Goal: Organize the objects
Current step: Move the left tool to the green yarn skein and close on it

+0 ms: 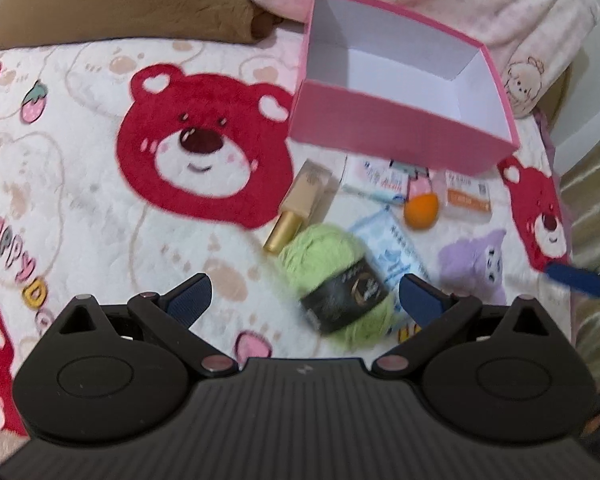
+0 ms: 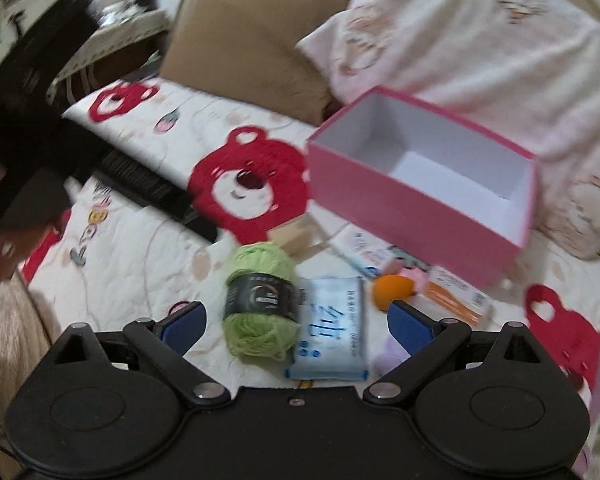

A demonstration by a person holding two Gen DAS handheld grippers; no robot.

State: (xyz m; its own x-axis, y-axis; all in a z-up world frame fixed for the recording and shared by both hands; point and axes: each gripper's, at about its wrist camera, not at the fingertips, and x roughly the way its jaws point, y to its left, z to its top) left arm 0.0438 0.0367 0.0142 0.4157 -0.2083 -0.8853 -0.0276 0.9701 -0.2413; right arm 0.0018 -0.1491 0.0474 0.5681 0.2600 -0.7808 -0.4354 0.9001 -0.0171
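A pink box [image 1: 384,128] [image 2: 412,208] with a white inside stands empty on the bear-print blanket. In front of it lie a green yarn ball [image 1: 340,280] [image 2: 260,300] with a black label, a blue tissue pack [image 1: 396,248] [image 2: 332,336], a beige bottle with a gold cap [image 1: 300,204], an orange sponge [image 1: 420,208] [image 2: 388,290], an orange-white packet [image 1: 468,196] [image 2: 456,296] and a white packet [image 1: 376,176]. My left gripper [image 1: 304,300] is open above the yarn. My right gripper [image 2: 296,326] is open over the yarn and tissue pack.
A brown pillow [image 1: 120,0] [image 2: 252,48] and a pale pink quilt [image 1: 480,0] [image 2: 480,48] lie behind the box. The other gripper's blue finger [image 1: 576,276] shows at the right edge. Dark furniture [image 2: 32,120] stands left of the bed.
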